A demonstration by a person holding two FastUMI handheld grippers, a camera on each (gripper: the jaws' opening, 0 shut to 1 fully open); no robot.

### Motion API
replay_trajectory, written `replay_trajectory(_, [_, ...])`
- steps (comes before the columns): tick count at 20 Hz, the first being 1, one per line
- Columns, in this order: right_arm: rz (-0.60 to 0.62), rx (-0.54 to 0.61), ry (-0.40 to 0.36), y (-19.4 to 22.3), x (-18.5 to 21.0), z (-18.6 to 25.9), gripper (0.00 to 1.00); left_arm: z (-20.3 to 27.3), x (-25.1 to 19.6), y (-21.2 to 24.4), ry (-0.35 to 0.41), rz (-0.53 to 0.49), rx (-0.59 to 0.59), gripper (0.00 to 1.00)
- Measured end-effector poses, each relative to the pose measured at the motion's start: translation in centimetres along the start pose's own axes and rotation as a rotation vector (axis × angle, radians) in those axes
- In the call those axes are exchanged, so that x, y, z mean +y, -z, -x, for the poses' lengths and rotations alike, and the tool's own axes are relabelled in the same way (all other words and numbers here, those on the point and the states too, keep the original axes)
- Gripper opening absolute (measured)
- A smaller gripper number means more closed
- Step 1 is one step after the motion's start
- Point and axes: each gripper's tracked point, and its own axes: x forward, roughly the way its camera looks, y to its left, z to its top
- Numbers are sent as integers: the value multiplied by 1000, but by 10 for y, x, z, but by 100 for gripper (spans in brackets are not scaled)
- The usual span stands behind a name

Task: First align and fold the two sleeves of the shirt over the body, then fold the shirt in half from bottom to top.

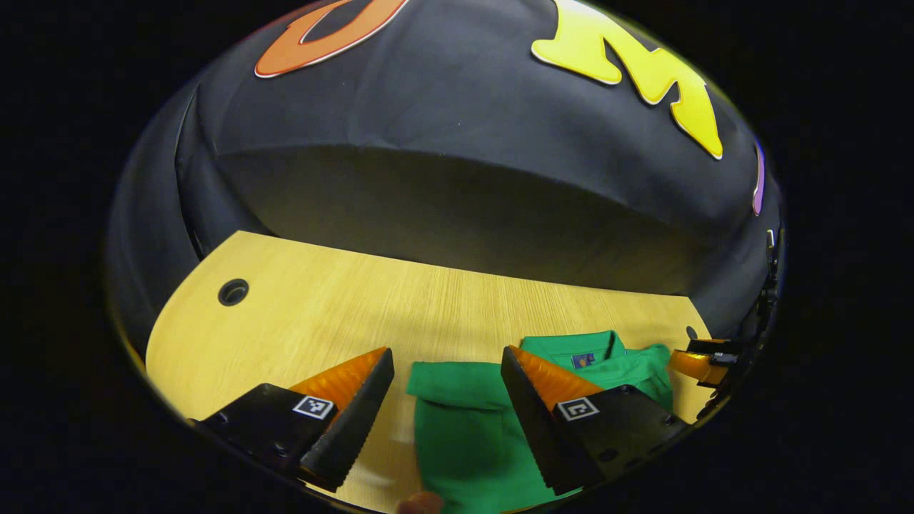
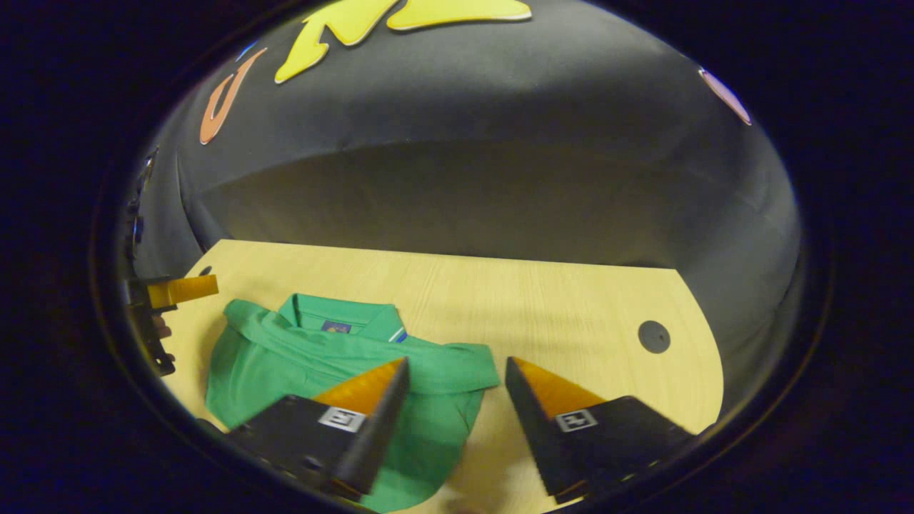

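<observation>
On the wooden table (image 2: 543, 300) lies the green shirt (image 2: 314, 357), neck label (image 2: 335, 327) unreadable, both hand-held grippers (image 1: 446, 360) (image 2: 457, 371) wide

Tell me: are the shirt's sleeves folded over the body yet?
Not yet: both sleeves of the shirt stick out sideways on the table.

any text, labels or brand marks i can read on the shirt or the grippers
None can be read.
Small dark neck label inside the green polo shirt's collar: too small and blurred.
Square black-and-white code markers on the left gripper and right gripper fingers: patterns, not words.
</observation>
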Motion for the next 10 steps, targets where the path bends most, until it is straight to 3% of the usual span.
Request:
replay_trajectory(1, [6,-11,10,0,1,6,92,7,2,-4,-11,-6,-14,98])
replay_trajectory(2, [15,-31,23,-5,1,16,97,13,2,-9,-13,-5,-28,98])
replay_trajectory(7, [15,-182,43,-49,18,85,97,72,2,-51,-41,20,-147,98])
replay_trajectory(10, [7,-275,54,-75,30,140,97,123,-3,-84,-51,-18,-239,98])
